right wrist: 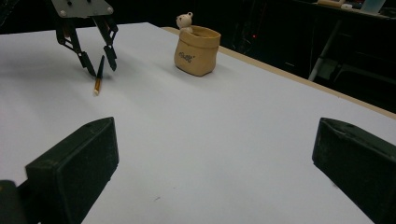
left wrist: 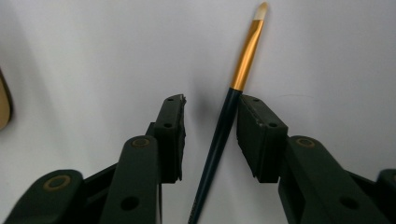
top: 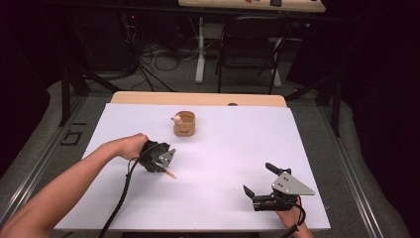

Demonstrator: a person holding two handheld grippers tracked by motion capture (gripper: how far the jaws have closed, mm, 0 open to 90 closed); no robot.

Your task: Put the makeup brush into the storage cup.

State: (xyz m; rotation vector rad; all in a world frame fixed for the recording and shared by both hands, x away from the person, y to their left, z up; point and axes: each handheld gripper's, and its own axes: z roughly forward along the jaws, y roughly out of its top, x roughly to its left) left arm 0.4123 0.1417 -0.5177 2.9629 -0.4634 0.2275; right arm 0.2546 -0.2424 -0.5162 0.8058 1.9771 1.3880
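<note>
The left tongs (top: 159,159) stand over a thin brush (left wrist: 229,116) that lies flat on the white table (top: 223,148). Their jaws are partly open with the dark handle running up between them. In the left gripper view the handle touches, or all but touches, the inner corner of the right-hand jaw, while a clear gap remains to the left-hand one; the gold ferrule and pale tip reach out beyond the jaw ends. So this looks like the pick-up step, with the grasp not yet made.

The right tongs (top: 262,186) hover well apart from the brush, spread wide and holding nothing.

Beyond the left tongs, farther up the table, sits a small tan pouch-shaped holder (top: 184,124) with a little bear figure (right wrist: 185,20) at its rim, a likely place for the brush.

Next, I judge, the left jaws need to close squarely on the handle, low enough to catch so thin a rod without rolling it away.
</note>
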